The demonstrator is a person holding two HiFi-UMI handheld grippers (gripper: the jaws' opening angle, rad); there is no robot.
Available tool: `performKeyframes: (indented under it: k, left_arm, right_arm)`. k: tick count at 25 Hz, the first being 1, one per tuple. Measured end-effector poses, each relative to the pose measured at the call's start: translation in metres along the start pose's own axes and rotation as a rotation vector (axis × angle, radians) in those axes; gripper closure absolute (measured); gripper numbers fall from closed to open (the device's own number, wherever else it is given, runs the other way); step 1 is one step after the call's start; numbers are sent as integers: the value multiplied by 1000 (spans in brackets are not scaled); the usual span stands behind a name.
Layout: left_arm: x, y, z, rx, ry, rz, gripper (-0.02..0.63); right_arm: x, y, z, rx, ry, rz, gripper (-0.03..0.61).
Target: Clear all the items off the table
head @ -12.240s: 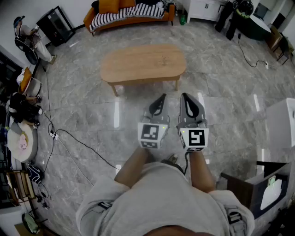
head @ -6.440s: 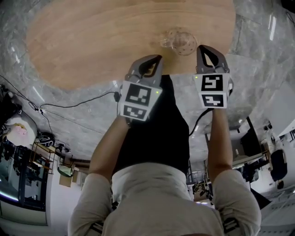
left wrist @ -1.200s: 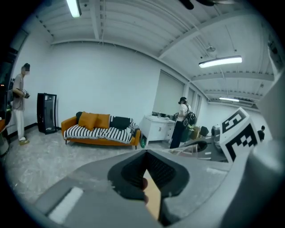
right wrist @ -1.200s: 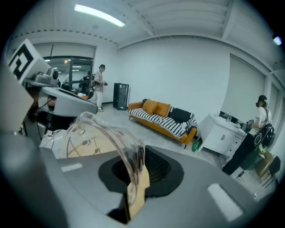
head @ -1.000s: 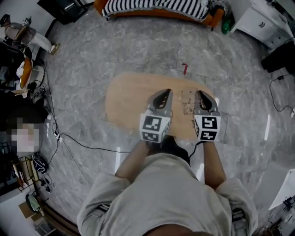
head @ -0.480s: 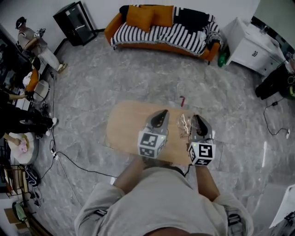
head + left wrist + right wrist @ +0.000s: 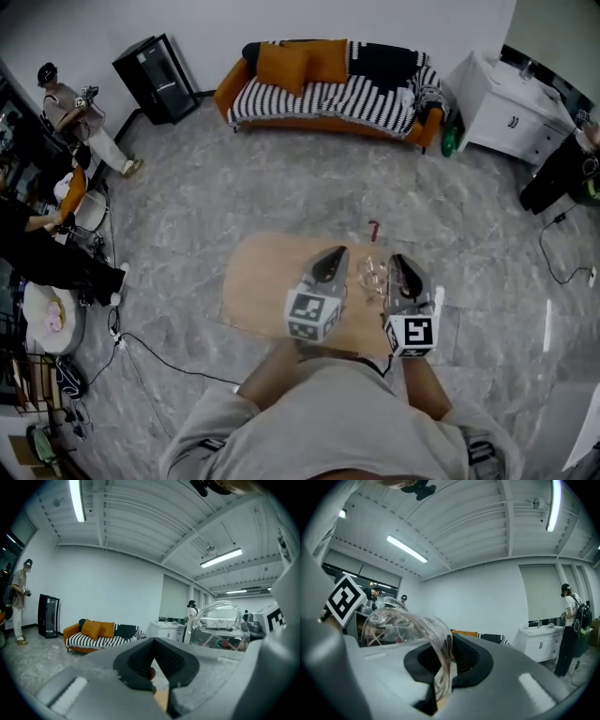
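Between the right claw's (image 7: 398, 262) jaws a clear glass (image 7: 440, 644) is sitting, its thin rim running edge-on through the gap; both dark pads are pressing on that rim, so this claw is gripping the glass. The body of the glass is bulging out to this claw's left, toward the marker cube of the left claw (image 7: 334, 255). From the head view the glass is showing between the two claws' tips, over the far edge of the wooden table (image 7: 258, 281). The left claw's jaws are meeting with nothing caught between them; only a sliver of tabletop is showing through at their base. Both claws are pointing forward side by side, near each other but not touching. Beyond the claws, past the table, a small red thing (image 7: 374, 230) is lying on the grey floor, and farther off a striped sofa (image 7: 328, 80) is standing against the wall.
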State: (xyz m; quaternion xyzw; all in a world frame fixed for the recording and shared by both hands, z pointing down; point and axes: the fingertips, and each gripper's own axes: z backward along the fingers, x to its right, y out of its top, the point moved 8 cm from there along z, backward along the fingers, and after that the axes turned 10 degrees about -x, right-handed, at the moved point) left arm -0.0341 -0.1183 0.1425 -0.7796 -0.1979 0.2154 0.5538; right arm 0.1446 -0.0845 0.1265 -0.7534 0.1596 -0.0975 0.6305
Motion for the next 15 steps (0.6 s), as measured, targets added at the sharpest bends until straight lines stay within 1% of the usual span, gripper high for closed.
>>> performKeyframes:
  k: [3,7,11,15]
  left_arm:
    - [6,-3,0,-14,14,0,592]
    - [5,0,4,-33,25,-5,592]
    - [13,-13,8,-35,48,11,592]
    - [17,-24,5,-48,65,27,592]
  right_arm:
    - [3,-6,1,11,21,-15,546]
    - [0,-2,-6,16,40,-20,546]
    - [-5,-15,-6,14,81,-31,546]
    - [-3,-29,-6,12,91,-48,545]
